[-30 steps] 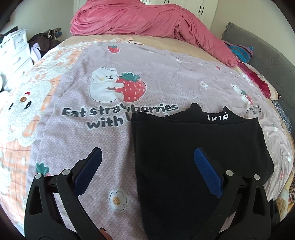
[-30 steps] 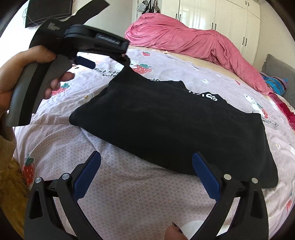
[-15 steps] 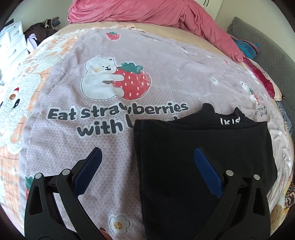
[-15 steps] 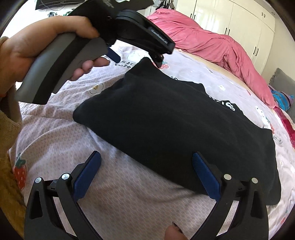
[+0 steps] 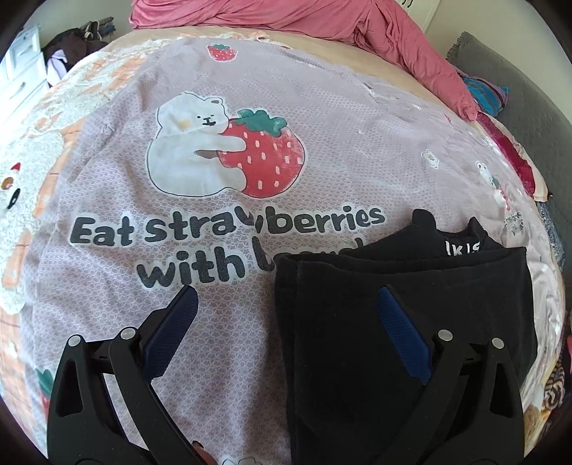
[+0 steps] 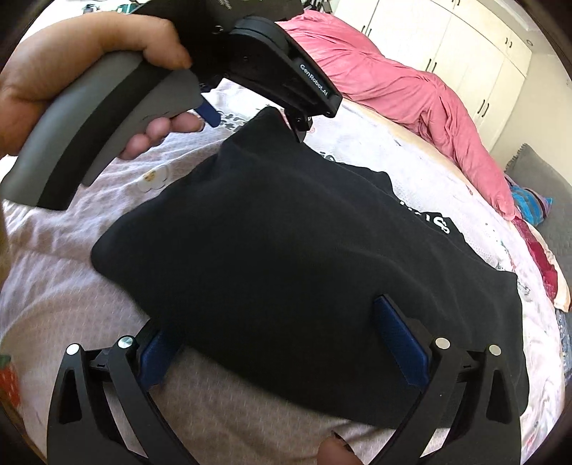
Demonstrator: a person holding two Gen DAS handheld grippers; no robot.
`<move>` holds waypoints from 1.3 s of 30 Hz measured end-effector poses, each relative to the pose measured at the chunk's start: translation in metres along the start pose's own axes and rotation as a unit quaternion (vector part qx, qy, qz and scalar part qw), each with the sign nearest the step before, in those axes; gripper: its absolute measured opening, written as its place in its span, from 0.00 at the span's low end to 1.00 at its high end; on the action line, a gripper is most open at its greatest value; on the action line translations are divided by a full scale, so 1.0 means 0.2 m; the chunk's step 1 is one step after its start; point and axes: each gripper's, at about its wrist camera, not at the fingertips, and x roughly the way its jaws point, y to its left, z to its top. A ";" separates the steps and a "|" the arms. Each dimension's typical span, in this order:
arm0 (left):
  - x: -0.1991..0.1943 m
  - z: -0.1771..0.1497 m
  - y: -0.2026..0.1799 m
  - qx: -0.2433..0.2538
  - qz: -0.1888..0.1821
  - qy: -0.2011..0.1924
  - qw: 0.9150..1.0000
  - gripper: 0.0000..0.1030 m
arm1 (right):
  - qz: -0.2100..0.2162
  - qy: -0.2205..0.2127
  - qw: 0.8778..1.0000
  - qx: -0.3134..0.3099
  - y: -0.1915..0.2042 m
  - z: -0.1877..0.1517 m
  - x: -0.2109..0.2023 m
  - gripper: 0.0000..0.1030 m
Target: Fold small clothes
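A folded black garment (image 5: 375,322) with white lettering at its far edge lies on the lilac strawberry-print bedspread (image 5: 214,250). My left gripper (image 5: 286,304) is open above the garment's left edge, one finger over the bedspread, the other over the cloth. In the right wrist view the garment (image 6: 286,257) fills the middle. My right gripper (image 6: 279,322) is open at its near edge; the left fingertip is hidden under the cloth. The left gripper (image 6: 250,118), held in a hand, hovers at the garment's far corner.
A pink duvet (image 5: 321,28) is heaped at the far side of the bed, with white wardrobes (image 6: 447,46) behind it. A grey headboard (image 5: 518,89) and colourful clothes (image 5: 482,93) lie at the right. A white dresser (image 5: 18,71) stands at the left.
Both grippers moved forward and lower toward the garment. The right gripper's left finger now sits under the garment's near edge. The left gripper came nearer the far corner.
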 end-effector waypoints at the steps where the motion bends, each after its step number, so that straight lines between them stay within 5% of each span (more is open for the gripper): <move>1: 0.01 0.00 0.00 0.001 0.000 0.001 1.000 0.91 | -0.002 0.000 1.000 0.003 -0.01 0.02 0.02 0.96; 9: 0.04 0.01 -0.02 0.006 -0.010 0.009 1.000 0.91 | -0.019 -0.010 0.999 0.040 -0.08 0.06 0.04 0.90; 14: 0.02 0.01 -0.02 0.002 -0.019 0.007 1.000 0.91 | 0.022 -0.046 0.997 0.062 -0.15 0.05 -0.03 0.41; 17: 0.01 0.00 -0.02 -0.001 -0.018 0.001 1.000 0.91 | 0.038 -0.058 0.994 0.081 -0.18 0.04 -0.07 0.27; 23: -0.02 -0.01 -0.05 -0.004 -0.038 0.002 0.999 0.91 | 0.080 -0.090 0.980 0.161 -0.33 -0.01 -0.13 0.21; 33: -0.02 -0.02 -0.20 -0.002 -0.100 0.002 0.995 0.91 | 0.089 -0.126 0.969 0.191 -0.40 -0.09 -0.23 0.20; 35: -0.01 -0.02 -0.24 -0.005 -0.119 0.002 0.993 0.82 | 0.088 -0.130 0.970 0.188 -0.39 -0.09 -0.24 0.19; 37: -0.02 -0.02 -0.28 -0.003 -0.131 0.001 0.991 0.53 | 0.088 -0.133 0.968 0.192 -0.40 -0.10 -0.26 0.19; 39: -0.03 -0.02 -0.31 -0.002 -0.137 -0.010 0.990 0.40 | 0.092 -0.135 0.965 0.203 -0.42 -0.11 -0.26 0.19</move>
